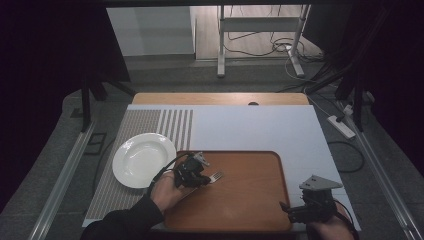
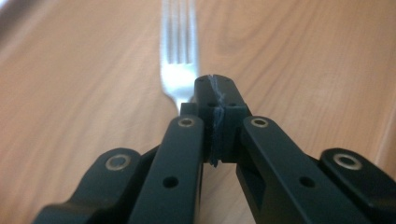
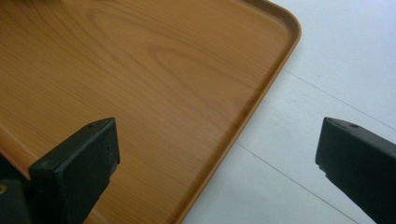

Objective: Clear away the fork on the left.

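A metal fork (image 1: 216,176) hangs just over the left part of the brown wooden tray (image 1: 250,200), tines toward the tray's middle. My left gripper (image 1: 202,178) is shut on the fork's handle; in the left gripper view the tines (image 2: 178,42) stick out past the closed jaws of the gripper (image 2: 215,95). A white plate (image 1: 143,159) sits left of the tray on the striped mat. My right gripper (image 1: 292,212) hovers at the tray's near right corner, open and empty; its fingers (image 3: 79,158) straddle the tray's rim (image 3: 261,98).
The tray rests on a white board (image 1: 260,127) laid over a wooden table. A ribbed grey mat (image 1: 145,122) covers the board's left side. Beyond the table are a stand's legs, cables and a power strip (image 1: 341,126) on the floor.
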Available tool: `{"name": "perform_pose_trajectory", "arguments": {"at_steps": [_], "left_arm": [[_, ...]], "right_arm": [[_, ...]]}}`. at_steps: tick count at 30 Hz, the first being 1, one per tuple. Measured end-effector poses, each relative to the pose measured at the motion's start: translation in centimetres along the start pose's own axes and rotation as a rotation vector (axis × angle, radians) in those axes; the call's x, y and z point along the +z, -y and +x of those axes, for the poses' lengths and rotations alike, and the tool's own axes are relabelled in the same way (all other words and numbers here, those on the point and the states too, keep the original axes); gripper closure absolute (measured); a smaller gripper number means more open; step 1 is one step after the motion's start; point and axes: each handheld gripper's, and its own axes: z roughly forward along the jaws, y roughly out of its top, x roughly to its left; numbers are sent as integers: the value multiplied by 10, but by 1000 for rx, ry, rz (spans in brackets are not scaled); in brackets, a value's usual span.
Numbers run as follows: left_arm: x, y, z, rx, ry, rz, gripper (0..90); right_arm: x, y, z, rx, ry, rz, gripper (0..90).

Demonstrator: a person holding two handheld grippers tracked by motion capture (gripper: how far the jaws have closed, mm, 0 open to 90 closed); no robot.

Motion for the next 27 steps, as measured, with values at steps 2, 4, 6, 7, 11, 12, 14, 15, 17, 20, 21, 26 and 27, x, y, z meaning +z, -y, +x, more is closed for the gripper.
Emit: {"name": "perform_pose_trajectory", "arguments": {"at_steps": [2,4,6,7,11,12,14,15,17,20,21,26,27], "left_arm": [[8,0,0,-1,-6,24,893],[11,1,2,-3,-15,38,893],[13,3,5,-10,-22,44,892],[13,4,6,-14,-27,45,892],[10,8,12,-36,-51,47,892],[9,10,14,-44,-54,43,892],[7,13,18,-66,-54,35,892],[6,15,20,-76,-57,32,892],[4,18,24,-90,-57,28,892],[2,23,30,-113,-49,21,891],[1,24,32,-121,-49,20,891],[-5,32,41,-152,-54,19,883],[-6,33,42,-156,-56,18,879]], "right_arm": [[0,0,0,1,-1,-1,4],[0,0,0,0,0,-2,3],[0,0,0,1,0,-2,4],[0,0,0,0,0,-2,4],[0,0,0,0,-1,-2,4],[0,0,0,-1,-1,-3,4],[0,0,0,-1,-1,-3,4],[0,0,0,-1,-1,-3,4],[0,0,0,-1,-1,-3,3],[0,0,0,0,-2,-2,3],[0,0,0,0,-2,-2,4],[0,0,0,1,-4,-1,4],[0,0,0,1,-4,-1,4]]}}
